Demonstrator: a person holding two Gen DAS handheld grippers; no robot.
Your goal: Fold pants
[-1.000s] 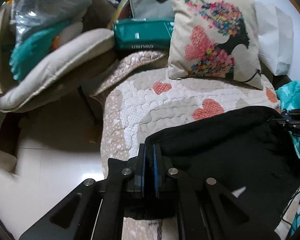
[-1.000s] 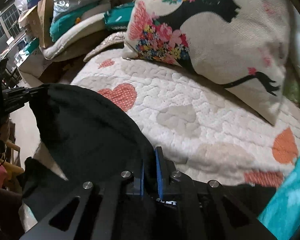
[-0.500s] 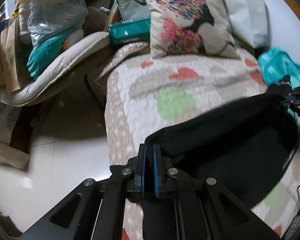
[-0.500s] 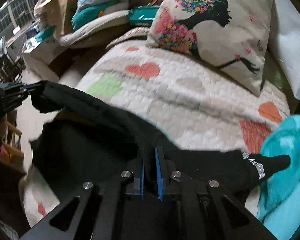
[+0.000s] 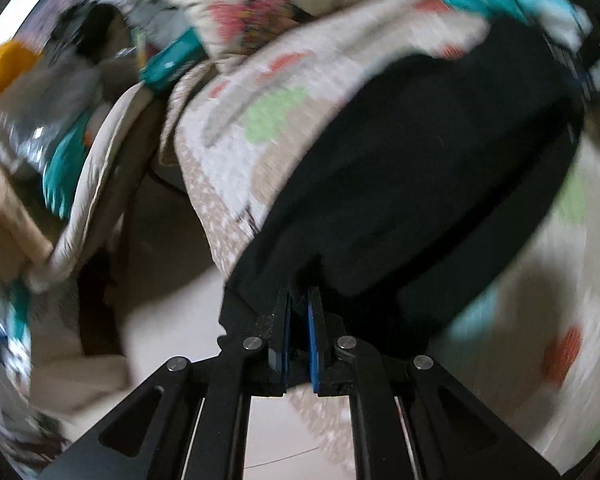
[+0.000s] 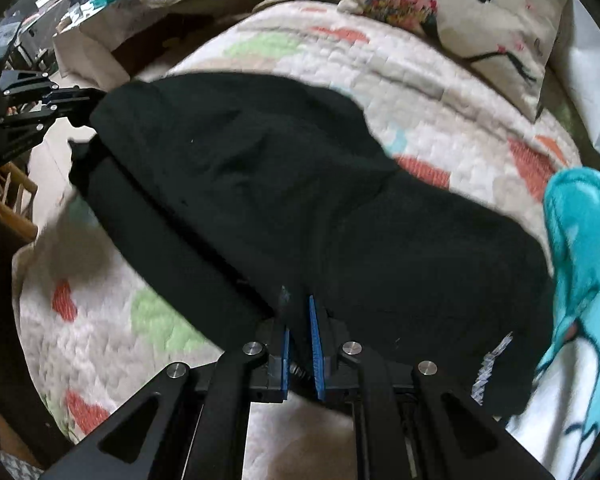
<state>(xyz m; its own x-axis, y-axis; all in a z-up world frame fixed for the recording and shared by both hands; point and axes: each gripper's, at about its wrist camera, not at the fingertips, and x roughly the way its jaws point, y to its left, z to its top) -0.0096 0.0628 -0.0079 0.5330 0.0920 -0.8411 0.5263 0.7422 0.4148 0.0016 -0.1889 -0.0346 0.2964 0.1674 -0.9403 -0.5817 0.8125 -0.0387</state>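
My left gripper (image 5: pixel 299 300) has its blue pads (image 5: pixel 286 328) pressed onto a bunched edge of the black pants (image 5: pixel 420 168); the fabric fills the narrow gap between them. From there the cloth runs away toward one o'clock in the left wrist view, across the heart-patterned quilt (image 5: pixel 236 152), which shows at eleven o'clock. That view is heavily blurred, so I can't make out finer detail. I judge I hold this corner pinched so the edge stays taut while the fabric is laid down.

My right gripper (image 6: pixel 298 312) likewise pinches the pants (image 6: pixel 280 184) at their near edge, with cloth caught between the blue pads (image 6: pixel 315 340). In the right wrist view the black mass spreads from the tool toward ten o'clock, where the left gripper (image 6: pixel 78 98) grips the far end, and toward three o'clock, touching a turquoise cloth (image 6: pixel 584 248). The floral pillow (image 6: pixel 460 4) sits at one o'clock, well apart from the pants.

Holding both ends of one edge seems meant to keep the pants stretched wide over the quilt (image 6: pixel 380 68), ready for a clean fold line. The pants look draped rather than flat.
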